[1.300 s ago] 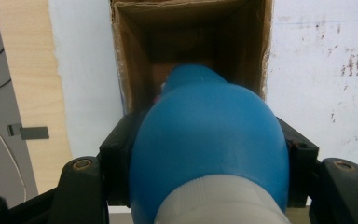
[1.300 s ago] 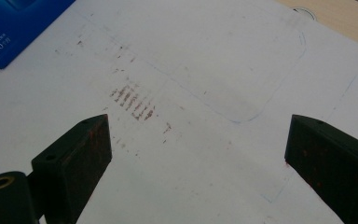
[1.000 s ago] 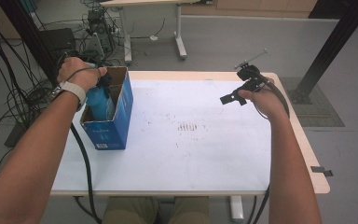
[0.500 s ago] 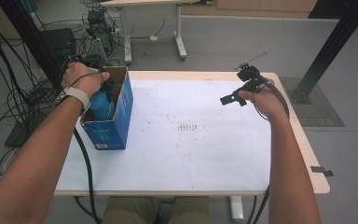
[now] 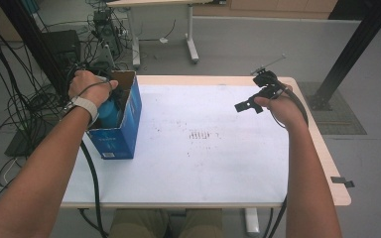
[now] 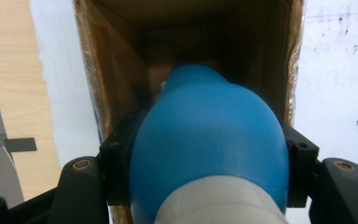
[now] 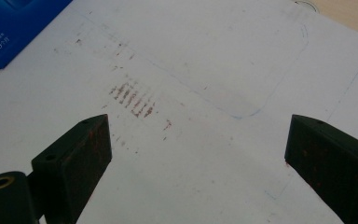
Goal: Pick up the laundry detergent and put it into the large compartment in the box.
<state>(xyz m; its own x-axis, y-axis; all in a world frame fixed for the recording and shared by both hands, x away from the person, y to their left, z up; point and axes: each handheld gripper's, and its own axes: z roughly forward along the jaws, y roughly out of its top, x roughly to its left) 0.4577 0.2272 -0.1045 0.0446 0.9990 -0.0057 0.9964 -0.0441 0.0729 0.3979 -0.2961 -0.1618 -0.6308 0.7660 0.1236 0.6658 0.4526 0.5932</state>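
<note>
- Since a second ago, left tongs point(image 5: 110, 106) have edged the blue bottle point(image 6: 209, 140), clamped by its body, deeper into the blue box point(image 5: 129, 124), apparently packing it
- Right tongs point(image 7: 200, 154) wait wide open, empty, over the counter point(image 5: 203, 163) right of that box

In your high view, your left hand point(image 5: 90, 85) covers the left gripper, and the blue box point(image 5: 121, 130) walls hide most of the blue bottle point(image 5: 110, 110). In the left gripper view the bottle's white cap point(image 6: 221, 205) is cut off by the bottom edge, and the box floor is hidden behind the bottle.
</note>
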